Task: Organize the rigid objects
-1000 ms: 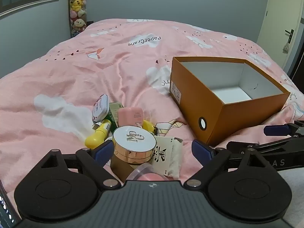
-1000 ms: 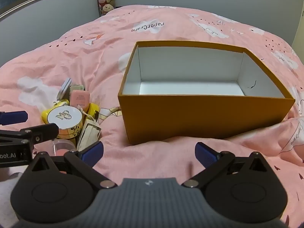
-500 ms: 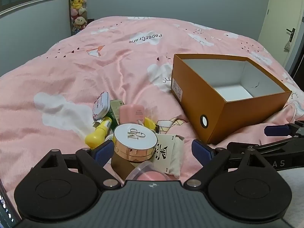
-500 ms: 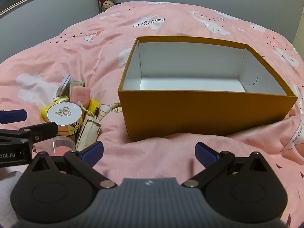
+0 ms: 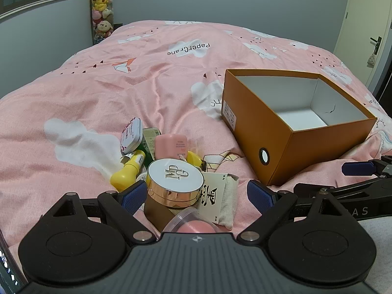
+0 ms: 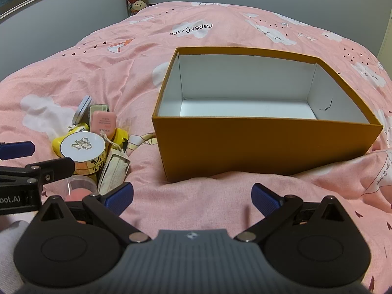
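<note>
With both tools low over the pink bedspread (image 5: 103, 93), the left gripper (image 5: 197, 194) has its jaws wide apart, straddling the near edge of a small pile of toiletries without gripping any of it. Top of pile, dead centre between the blue pads (image 5: 133, 196): a round white-lidded gold compact (image 5: 175, 181), lying flat and tilted slightly. At its 10 o'clock a yellow bottle (image 5: 127, 174) lies on its side; at 12 a pink case (image 5: 171, 145) stands leaning; at 11 a white tin (image 5: 132, 134) sits on edge. A cloth pouch with a black character (image 5: 218, 196) touches the compact at 3 o'clock, and a clear tub with pink contents (image 5: 193, 224) lies at 6, partly hidden by the gripper body. The orange box (image 5: 281, 142) sits open-topped at 2 o'clock from the pile, well apart from it, white interior with nothing in it. The right gripper (image 6: 192, 197) hovers jaws apart over bare bedspread, nothing between the pads, box's long wall straight ahead at 12 and the pile at 10. Stuffed toys (image 5: 101, 7) stacked in the far corner at 11.
</note>
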A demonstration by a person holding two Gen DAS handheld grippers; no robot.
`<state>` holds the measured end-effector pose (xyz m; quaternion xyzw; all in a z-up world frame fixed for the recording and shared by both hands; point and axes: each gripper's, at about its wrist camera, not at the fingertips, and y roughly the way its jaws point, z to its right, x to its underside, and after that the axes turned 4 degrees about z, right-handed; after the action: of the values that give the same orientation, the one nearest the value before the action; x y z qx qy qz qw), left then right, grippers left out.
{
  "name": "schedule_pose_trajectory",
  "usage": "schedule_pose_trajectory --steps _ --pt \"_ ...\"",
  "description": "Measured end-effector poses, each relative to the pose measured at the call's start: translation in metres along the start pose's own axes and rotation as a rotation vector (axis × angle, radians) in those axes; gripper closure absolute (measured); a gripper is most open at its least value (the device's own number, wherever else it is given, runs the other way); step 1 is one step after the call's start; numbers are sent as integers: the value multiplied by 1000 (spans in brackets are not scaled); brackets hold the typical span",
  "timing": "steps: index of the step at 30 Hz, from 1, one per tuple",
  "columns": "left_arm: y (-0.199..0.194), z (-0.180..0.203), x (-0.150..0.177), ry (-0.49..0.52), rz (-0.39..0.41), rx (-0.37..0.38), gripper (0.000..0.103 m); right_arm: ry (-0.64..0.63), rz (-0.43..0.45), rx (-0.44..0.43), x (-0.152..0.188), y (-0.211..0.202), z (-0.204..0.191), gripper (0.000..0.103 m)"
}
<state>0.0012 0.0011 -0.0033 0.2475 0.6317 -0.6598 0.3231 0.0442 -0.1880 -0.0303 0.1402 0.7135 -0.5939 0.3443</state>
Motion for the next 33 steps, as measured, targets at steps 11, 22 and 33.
schedule_pose_trajectory --steps 11,22,33 --pt "0 0 0 1 0 0 0 1 -1 0 0 0 0 2" --pt "1 0 1 0 -2 0 0 3 -8 1 3 2 0 2" --pt "2 0 4 3 -6 -1 0 1 -15 0 2 3 0 2"
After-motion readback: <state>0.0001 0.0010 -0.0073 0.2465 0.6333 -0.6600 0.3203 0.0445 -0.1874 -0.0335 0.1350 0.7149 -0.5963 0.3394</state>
